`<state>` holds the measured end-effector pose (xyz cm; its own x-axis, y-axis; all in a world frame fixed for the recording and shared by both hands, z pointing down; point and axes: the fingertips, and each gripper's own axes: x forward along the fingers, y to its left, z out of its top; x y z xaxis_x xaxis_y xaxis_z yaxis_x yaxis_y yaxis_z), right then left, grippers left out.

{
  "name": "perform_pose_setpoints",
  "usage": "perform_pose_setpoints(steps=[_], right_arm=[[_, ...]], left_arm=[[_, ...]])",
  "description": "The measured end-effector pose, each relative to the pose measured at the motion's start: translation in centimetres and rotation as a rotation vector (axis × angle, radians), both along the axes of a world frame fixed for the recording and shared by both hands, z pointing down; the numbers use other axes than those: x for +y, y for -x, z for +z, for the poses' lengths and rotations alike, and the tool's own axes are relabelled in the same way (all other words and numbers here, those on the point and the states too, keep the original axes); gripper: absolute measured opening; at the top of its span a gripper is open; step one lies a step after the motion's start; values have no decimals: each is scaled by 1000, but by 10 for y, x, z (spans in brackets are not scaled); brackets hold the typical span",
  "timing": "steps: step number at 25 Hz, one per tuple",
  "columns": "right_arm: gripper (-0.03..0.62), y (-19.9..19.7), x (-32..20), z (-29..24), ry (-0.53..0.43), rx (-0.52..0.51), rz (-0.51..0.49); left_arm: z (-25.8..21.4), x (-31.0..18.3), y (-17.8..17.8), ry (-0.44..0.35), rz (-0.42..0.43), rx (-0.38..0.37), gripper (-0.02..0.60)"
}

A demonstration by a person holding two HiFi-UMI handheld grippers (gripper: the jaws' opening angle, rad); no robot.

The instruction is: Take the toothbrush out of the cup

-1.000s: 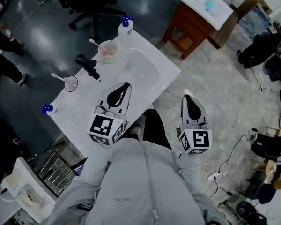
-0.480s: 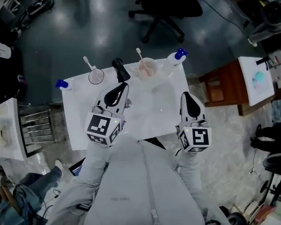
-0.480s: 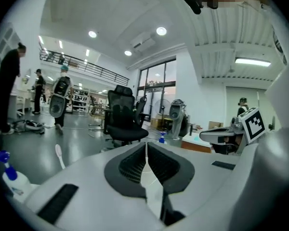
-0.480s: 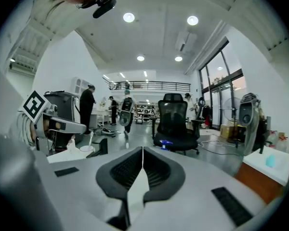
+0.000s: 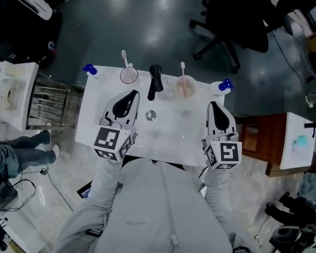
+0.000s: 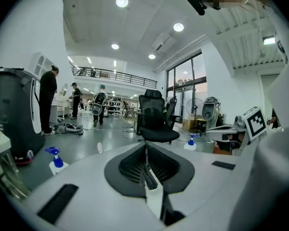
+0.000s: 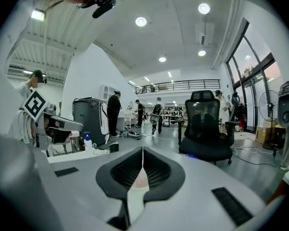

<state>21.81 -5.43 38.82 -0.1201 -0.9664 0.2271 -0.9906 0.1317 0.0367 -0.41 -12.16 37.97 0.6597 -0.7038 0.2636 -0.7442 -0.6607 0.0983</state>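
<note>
On the white sink counter [image 5: 95, 125] a clear cup [image 5: 128, 76] holds a white toothbrush [image 5: 124, 57] at the back left. A pink cup [image 5: 185, 87] with another toothbrush [image 5: 182, 67] stands at the back right. My left gripper [image 5: 130, 95] hovers shut and empty just in front of the clear cup. My right gripper [image 5: 215, 106] is shut and empty too, to the right of the pink cup. In the left gripper view the jaws [image 6: 145, 150] meet with nothing between them. The right gripper view shows its jaws [image 7: 142, 154] together, the pink cup [image 7: 140, 178] low behind them.
A black faucet [image 5: 155, 81] stands between the cups, with the drain [image 5: 150, 115] in the basin. Blue-capped bottles [image 5: 89, 69] [image 5: 225, 85] sit at the back corners. An office chair [image 5: 226, 30] stands beyond the sink, a metal rack [image 5: 45, 104] to its left. People [image 6: 48, 97] stand far off.
The head view has swung round, so the sink now lies square in front of me. Both grippers stay shut and now hover over the counter near the cups.
</note>
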Motion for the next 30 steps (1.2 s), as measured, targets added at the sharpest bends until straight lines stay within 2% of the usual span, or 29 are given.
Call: perform_pose_setpoints(steps=[4, 9, 18, 30], right_arm=[[25, 7, -11, -1, -3, -8, -51], [25, 16, -22, 0, -4, -13, -75], [25, 27, -34, 12, 9, -23, -55], [25, 34, -51, 18, 15, -21, -78]], left_arm=[[-3, -1, 14, -6, -64, -10, 35], [-3, -8, 27, -11, -100, -12, 35], [12, -19, 36, 9, -86, -5, 35], [24, -24, 39, 28, -72, 4, 35]])
